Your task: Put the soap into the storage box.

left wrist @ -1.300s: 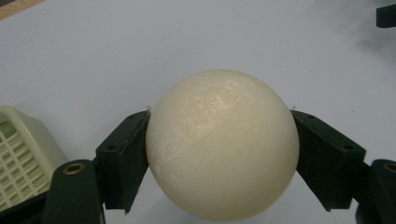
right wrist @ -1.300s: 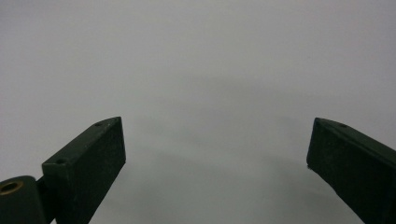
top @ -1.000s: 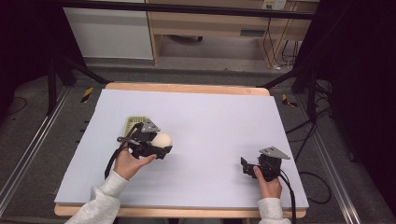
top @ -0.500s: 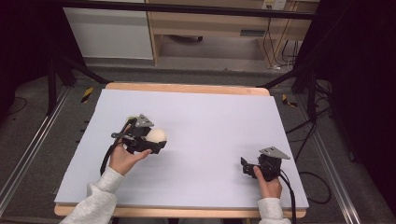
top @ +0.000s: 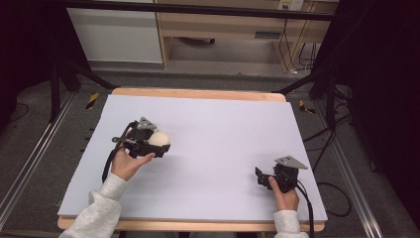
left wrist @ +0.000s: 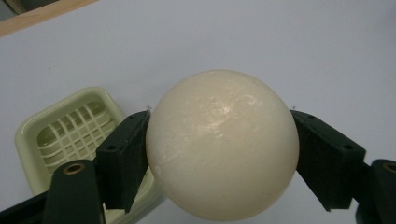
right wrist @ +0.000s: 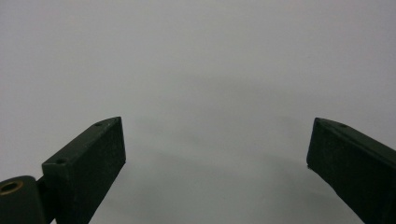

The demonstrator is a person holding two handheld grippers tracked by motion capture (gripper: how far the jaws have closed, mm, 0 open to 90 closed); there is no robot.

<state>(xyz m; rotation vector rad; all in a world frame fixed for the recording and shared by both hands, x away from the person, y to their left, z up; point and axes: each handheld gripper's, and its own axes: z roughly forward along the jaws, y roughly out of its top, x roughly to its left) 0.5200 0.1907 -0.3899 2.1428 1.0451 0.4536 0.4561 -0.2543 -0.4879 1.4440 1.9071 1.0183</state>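
Note:
A cream-white ball [left wrist: 222, 149] sits clamped between the two black jaws of my left gripper [left wrist: 222, 156], which is shut on it. In the high view the left gripper [top: 159, 145] holds the ball [top: 160, 138] over the left-middle of the white table [top: 223, 124]. A pale green slatted soap dish [left wrist: 65, 135] lies on the table just behind and left of the ball, partly hidden by the left jaw. My right gripper [top: 258, 177] rests near the front right of the table. Its jaws stand wide apart in the right gripper view [right wrist: 215, 149], with nothing between them.
The table has a wooden far edge [top: 198, 93]. Black frame legs [top: 54, 89] stand on both sides, and cables [top: 317, 163] trail off the right side. Shelving [top: 233, 29] stands beyond the table.
My left gripper has carried the ball slightly to the left and away from the person, coming over the soap dish. The right gripper has stayed where it was.

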